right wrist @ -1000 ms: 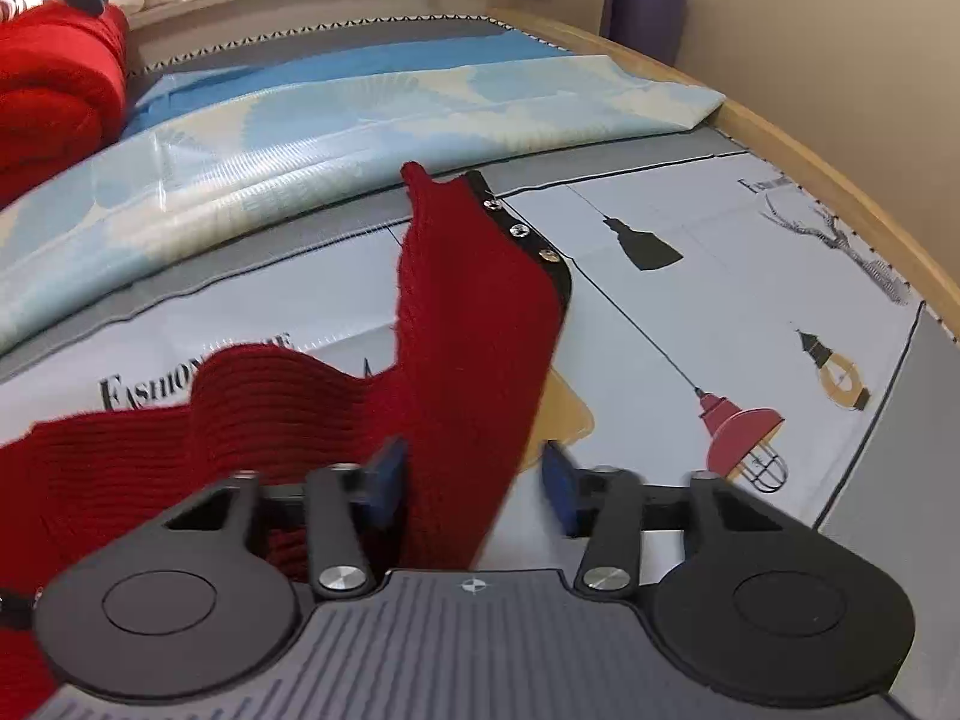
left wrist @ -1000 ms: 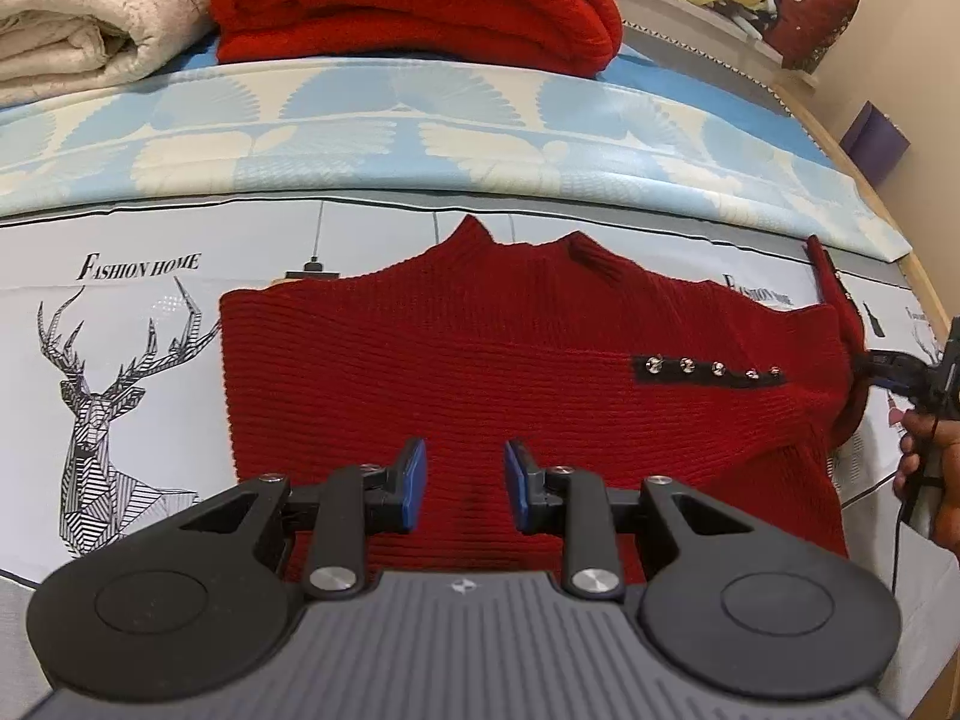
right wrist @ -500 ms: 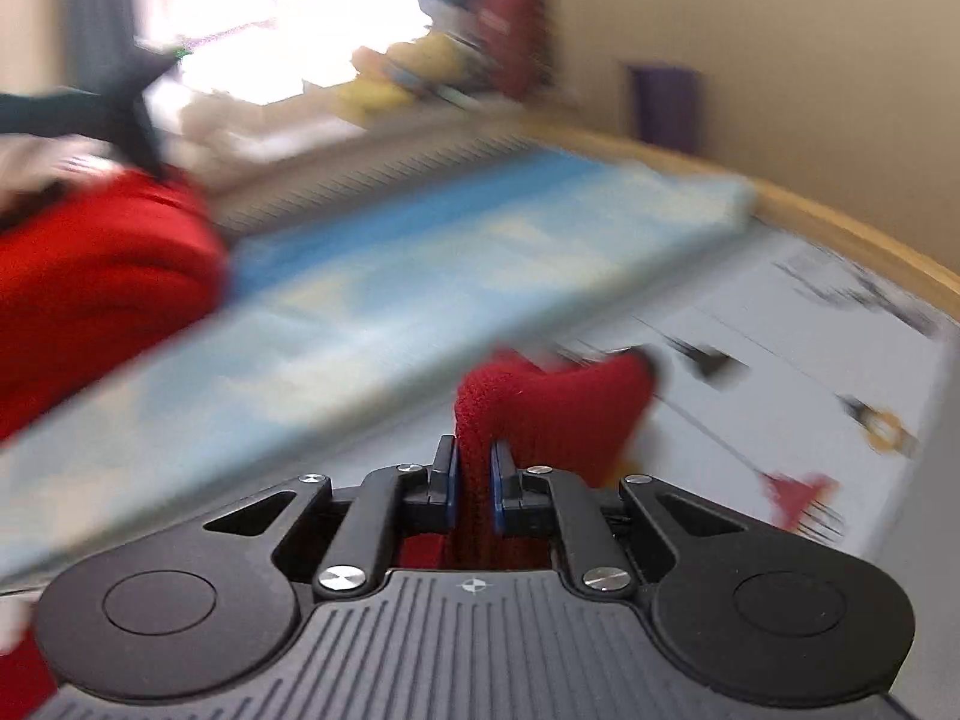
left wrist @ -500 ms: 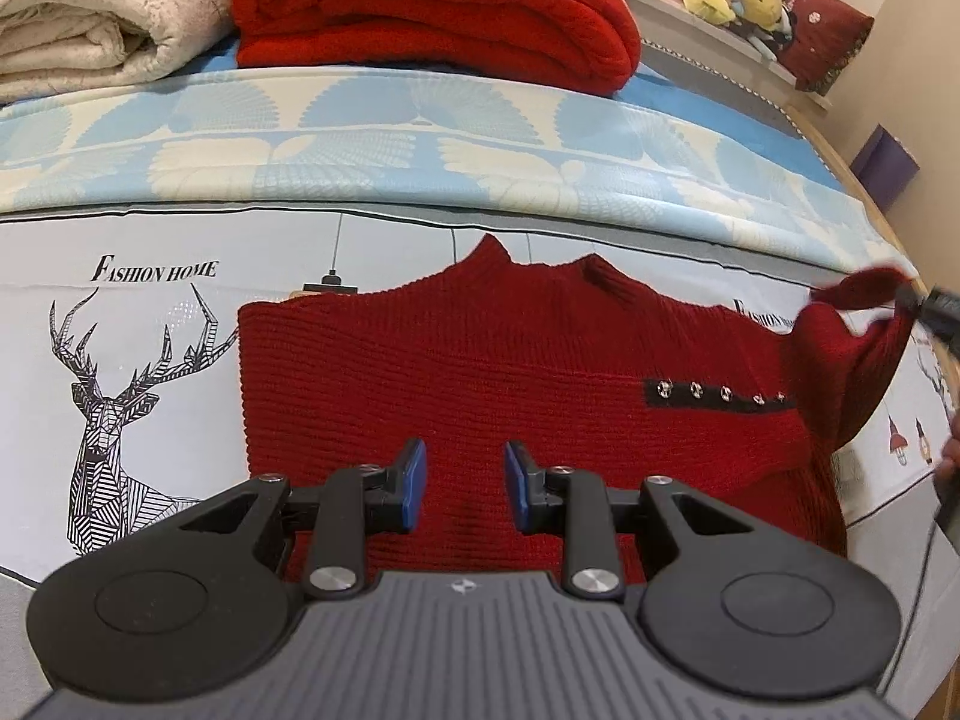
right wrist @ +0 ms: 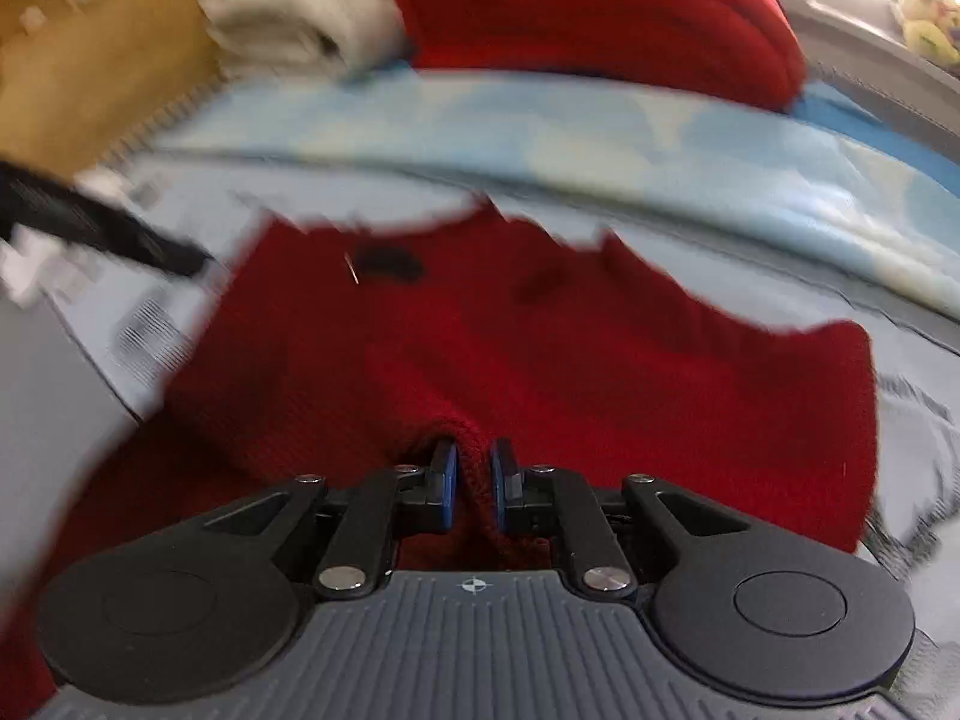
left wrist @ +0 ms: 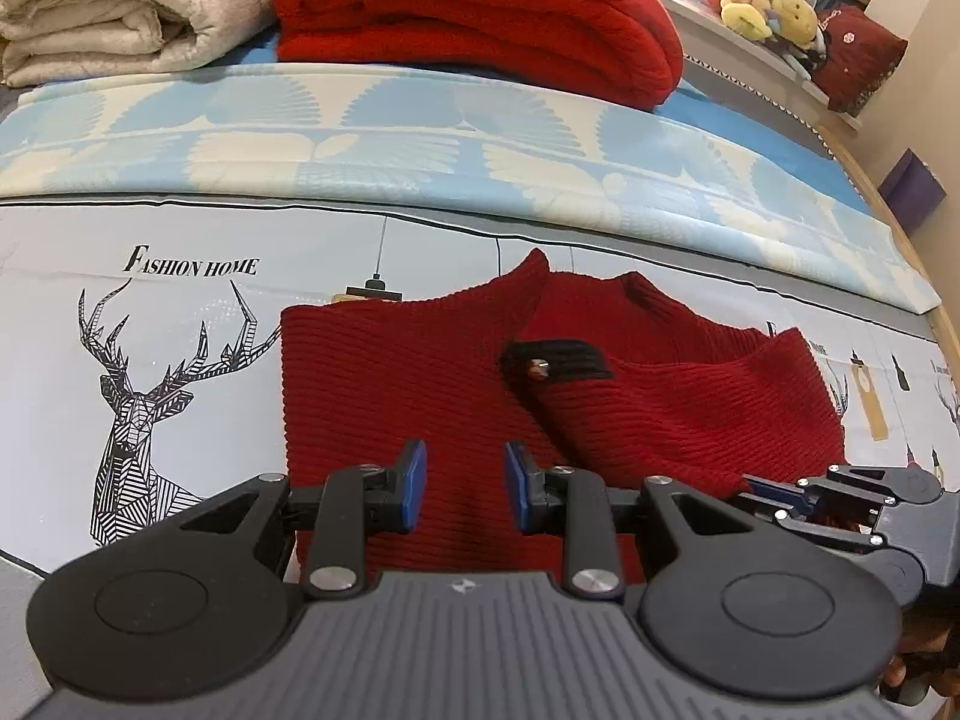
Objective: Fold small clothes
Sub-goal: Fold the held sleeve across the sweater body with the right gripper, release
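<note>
You are working on a bed (left wrist: 180,228) spread with a pale sheet printed with a black line-drawn deer (left wrist: 144,408), hanging lamps and the words "FASHION HOME". Beyond that lies a light blue and cream fan-patterned cover (left wrist: 420,144). At the far side sit a rolled cream blanket (left wrist: 120,6) and, just beside it, a thick folded red blanket (left wrist: 480,12). A ledge past the bed carries yellow plush toys (left wrist: 762,6) and a dark red cushion (left wrist: 858,66); a purple box (left wrist: 912,192) stands against the beige wall.

The small red ribbed knit sweater (left wrist: 408,396) lies on the printed sheet, its right part turned over onto the body, with a black buttoned tab (left wrist: 558,360) showing on top.

Your left hand-held gripper (left wrist: 465,483) hovers over the sweater's lower edge, jaws partly apart with nothing between them. Your right hand-held gripper (right wrist: 474,480) pinches a ridge of the sweater's fabric, its jaws having just eased slightly wider; that view is blurred.
</note>
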